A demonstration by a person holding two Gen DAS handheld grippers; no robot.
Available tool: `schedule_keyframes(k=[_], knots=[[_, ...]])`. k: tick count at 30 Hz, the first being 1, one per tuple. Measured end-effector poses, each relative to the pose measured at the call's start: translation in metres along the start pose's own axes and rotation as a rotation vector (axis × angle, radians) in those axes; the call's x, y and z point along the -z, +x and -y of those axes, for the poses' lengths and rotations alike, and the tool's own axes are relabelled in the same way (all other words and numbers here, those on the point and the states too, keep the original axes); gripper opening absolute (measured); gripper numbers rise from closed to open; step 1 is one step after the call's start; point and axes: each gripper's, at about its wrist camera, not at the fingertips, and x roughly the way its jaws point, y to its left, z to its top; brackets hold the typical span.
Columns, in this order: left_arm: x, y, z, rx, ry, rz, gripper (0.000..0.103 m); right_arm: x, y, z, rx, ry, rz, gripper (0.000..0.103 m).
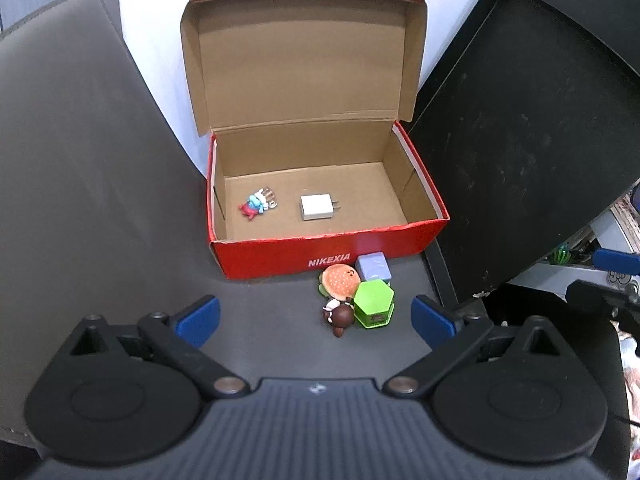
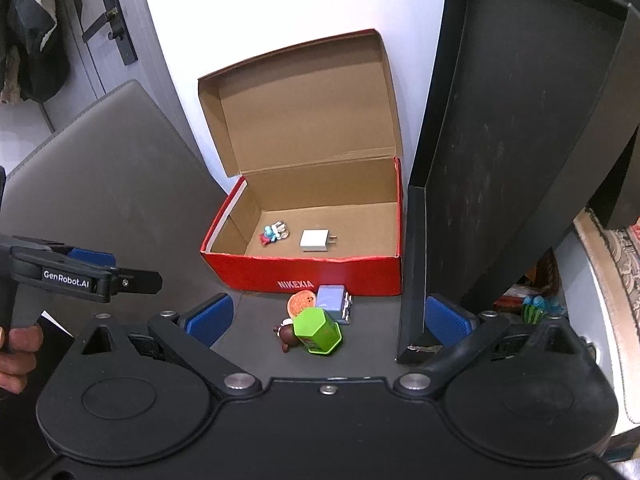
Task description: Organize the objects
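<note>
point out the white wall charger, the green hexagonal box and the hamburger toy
white wall charger (image 1: 315, 207), left wrist view, middle of its top face
green hexagonal box (image 1: 373, 296), left wrist view, centre of its hexagonal lid
hamburger toy (image 1: 340, 280), left wrist view, its orange seeded bun

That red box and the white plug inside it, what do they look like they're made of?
The red box looks like cardboard: brown matte inner walls with fold creases, and a printed red outer skin with a slight sheen. The white plug looks like hard, smooth plastic, evenly white with crisp edges; its two prongs appear to be metal, though they are small in these views.
</note>
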Motion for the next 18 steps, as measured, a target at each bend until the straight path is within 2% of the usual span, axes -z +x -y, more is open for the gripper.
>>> schedule_keyframes(k=[18], knots=[[-0.016, 0.049, 0.005, 0.023, -0.089, -0.081, 0.101, 0.011, 0.045, 0.006, -0.018, -0.053, -0.09, 0.103]])
